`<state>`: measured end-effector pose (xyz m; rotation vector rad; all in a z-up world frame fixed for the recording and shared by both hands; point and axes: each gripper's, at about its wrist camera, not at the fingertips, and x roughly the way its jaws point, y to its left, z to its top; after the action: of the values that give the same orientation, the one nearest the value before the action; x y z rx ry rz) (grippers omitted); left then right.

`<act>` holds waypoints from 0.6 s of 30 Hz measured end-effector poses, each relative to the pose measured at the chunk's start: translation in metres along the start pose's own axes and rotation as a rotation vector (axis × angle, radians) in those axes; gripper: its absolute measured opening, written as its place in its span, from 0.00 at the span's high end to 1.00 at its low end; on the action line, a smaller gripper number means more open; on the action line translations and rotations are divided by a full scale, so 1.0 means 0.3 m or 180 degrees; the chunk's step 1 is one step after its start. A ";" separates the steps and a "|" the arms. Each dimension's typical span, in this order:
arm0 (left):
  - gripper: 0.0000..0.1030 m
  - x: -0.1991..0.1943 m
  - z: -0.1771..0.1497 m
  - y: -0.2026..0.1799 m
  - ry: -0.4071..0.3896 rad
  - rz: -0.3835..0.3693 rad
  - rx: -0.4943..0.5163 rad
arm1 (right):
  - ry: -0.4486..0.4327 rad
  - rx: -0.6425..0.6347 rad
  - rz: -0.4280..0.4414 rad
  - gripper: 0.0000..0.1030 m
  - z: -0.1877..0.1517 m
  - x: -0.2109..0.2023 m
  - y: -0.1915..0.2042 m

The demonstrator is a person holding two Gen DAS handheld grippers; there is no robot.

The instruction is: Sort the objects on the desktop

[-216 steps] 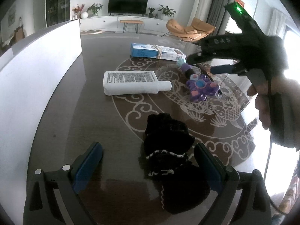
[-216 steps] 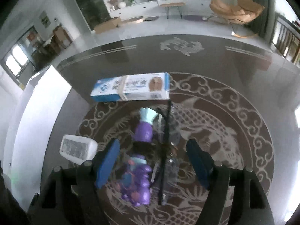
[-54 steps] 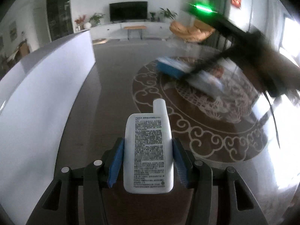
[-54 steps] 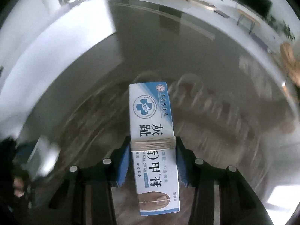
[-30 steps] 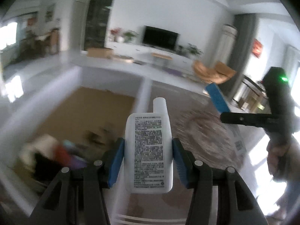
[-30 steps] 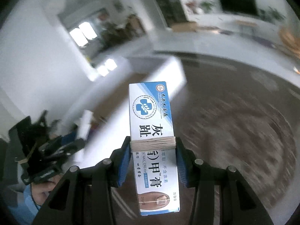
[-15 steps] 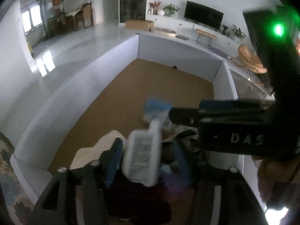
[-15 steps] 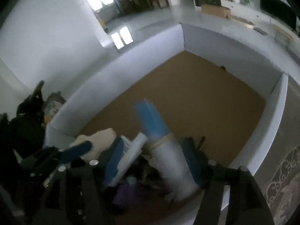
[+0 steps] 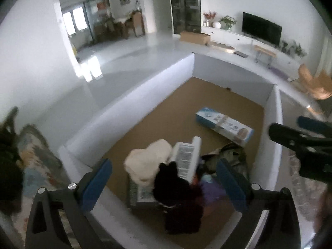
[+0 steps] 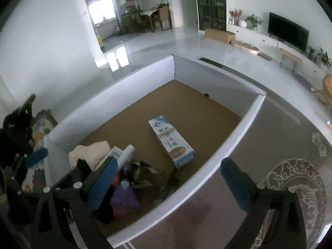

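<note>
In the white-walled, brown-floored cardboard box (image 10: 238, 137), the blue-and-white carton (image 10: 171, 141) lies flat; both claws (image 9: 164, 180) (image 10: 166, 184) gape empty.

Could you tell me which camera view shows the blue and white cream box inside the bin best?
The right wrist view: the cream box lies flat on the brown floor of the white bin, fully visible with its printed top facing up. The left wrist view also shows the whole box, but more obliquely and blurrier.

Blue-and-white cream carton (image 10: 171, 141) flat on the bin's brown floor, white bottle (image 9: 185, 159) tilted atop the clutter pile
</note>
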<state>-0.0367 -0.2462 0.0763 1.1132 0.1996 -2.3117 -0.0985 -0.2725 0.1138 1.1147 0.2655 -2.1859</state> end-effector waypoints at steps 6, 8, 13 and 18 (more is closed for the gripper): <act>0.01 -0.067 -0.027 0.015 -0.0176 -0.0042 -0.0079 | 0.0004 0.0009 0.0033 0.03 -0.021 -0.022 -0.006; 0.01 -0.068 -0.015 0.024 -0.0229 -0.0046 -0.0109 | 0.0015 0.0008 0.0036 0.03 -0.026 -0.022 0.003; 0.01 -0.077 -0.013 0.034 -0.0288 -0.0019 -0.0101 | 0.0007 -0.0013 0.0050 0.03 -0.030 -0.021 0.014; 0.01 -0.071 -0.014 0.057 -0.0262 -0.0122 -0.0236 | -0.0001 -0.0001 0.0070 0.03 -0.028 -0.016 0.018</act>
<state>-0.0140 -0.2500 0.0916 0.9839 0.2751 -2.3587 -0.0878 -0.2705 0.1131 1.1122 0.2524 -2.1665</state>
